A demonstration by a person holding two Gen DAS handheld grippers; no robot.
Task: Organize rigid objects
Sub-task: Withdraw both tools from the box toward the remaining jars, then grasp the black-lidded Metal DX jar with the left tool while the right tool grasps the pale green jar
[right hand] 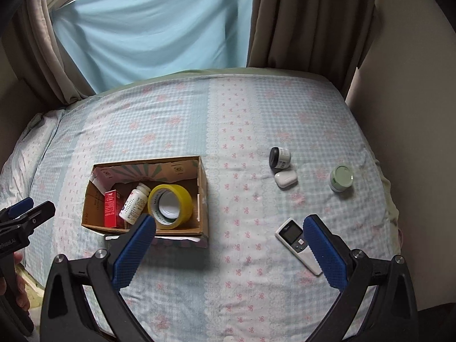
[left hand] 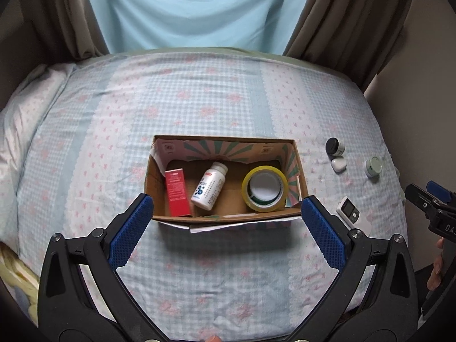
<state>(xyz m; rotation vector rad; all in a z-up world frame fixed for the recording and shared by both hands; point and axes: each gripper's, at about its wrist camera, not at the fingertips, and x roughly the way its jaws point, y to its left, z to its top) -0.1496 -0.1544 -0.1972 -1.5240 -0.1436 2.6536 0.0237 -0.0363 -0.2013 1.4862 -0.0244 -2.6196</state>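
Between the spread fingers of the right claw [right hand: 229,245] lies only bedsheet; it is released and holds nothing, and the white remote-like device [right hand: 297,240] rests just inside its right finger. The left claw [left hand: 226,229] is likewise released and empty, hanging just short of the near wall of the cardboard box [left hand: 228,219]. That box already holds a red carton [left hand: 178,193], a white bottle [left hand: 209,189] lying down and a yellow tape roll [left hand: 265,189].

Judging from this, the device is the nearest piece left to gather. It lies flat and thin on the soft bed [right hand: 228,119], so a finger pressed down could sink into the bedding, snag the sheet, or nudge the device away instead of gripping it.

Farther right, well apart from the box, sit a dark-lidded jar [right hand: 280,157] touching a small white case [right hand: 285,178], and a green-lidded jar [right hand: 341,178] alone. Nothing stands between them and the box.
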